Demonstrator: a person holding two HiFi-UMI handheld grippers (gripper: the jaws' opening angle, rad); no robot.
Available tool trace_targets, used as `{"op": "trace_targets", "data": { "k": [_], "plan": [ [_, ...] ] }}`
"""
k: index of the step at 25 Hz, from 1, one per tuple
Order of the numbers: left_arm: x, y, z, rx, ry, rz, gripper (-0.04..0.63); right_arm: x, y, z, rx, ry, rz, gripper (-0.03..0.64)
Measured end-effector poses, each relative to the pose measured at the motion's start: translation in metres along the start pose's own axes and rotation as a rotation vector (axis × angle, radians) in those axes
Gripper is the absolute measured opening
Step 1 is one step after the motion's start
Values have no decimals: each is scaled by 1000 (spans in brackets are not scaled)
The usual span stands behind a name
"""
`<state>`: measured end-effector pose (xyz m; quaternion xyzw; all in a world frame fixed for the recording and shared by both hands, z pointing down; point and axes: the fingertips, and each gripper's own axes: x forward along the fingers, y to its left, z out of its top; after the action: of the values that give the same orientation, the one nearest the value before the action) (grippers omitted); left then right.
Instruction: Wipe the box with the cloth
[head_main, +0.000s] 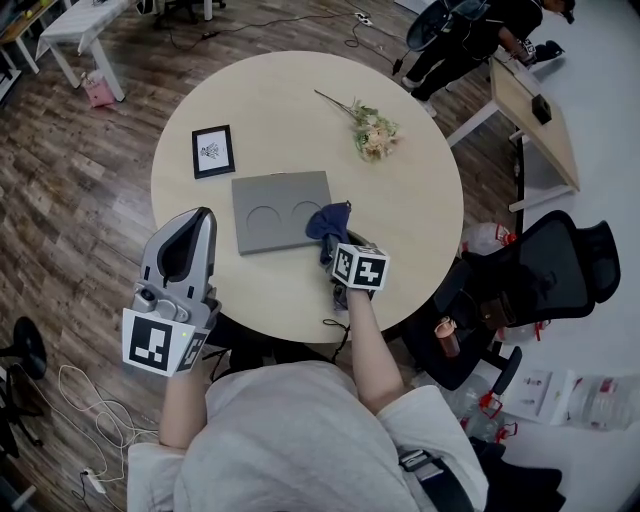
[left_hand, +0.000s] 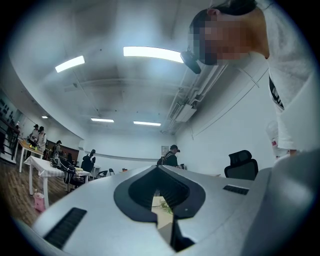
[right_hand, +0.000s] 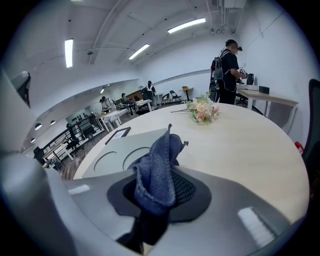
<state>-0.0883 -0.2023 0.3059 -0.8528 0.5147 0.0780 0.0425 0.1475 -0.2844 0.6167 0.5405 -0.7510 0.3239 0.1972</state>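
Right now my right gripper (head_main: 327, 240) has its jaws clamped on the blue cloth (head_main: 328, 222). In the right gripper view the cloth (right_hand: 156, 167) stands bunched up between the jaws of the right gripper (right_hand: 155, 192), with a corner sticking upward. From the head view the cloth sits at the right edge of the grey box (head_main: 280, 210), close to its near right corner; I cannot tell whether it is pressing on the surface. The box lies flat in the middle of the round tabletop (head_main: 420, 210), and two circles show on its lid. In the right gripper view the box (right_hand: 122, 150) stretches ahead and to the left of the cloth.

My left gripper (head_main: 193, 222) is held at the near left rim of the tabletop, apart from the box. Its jaws are together with nothing between them. In its own view the left gripper (left_hand: 159, 172) tilts upward toward the ceiling lights.

Beyond the box lie a small black picture frame (head_main: 213, 151) on the left and a bunch of flowers (head_main: 372, 130) on the right.
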Motion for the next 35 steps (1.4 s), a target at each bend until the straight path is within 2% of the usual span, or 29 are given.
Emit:
{"op": "trace_targets", "data": {
  "k": [9, 24, 35],
  "plan": [
    [-1, 4, 8, 3, -9, -25, 6, -35, 31, 21, -62, -129, 33, 94],
    [2, -8, 23, 8, -37, -117, 6, -115, 76, 80, -176, -382, 45, 94],
    [-2, -11, 34, 12, -62, -137, 6, -178, 105, 121, -225, -568, 57, 94]
  ]
}}
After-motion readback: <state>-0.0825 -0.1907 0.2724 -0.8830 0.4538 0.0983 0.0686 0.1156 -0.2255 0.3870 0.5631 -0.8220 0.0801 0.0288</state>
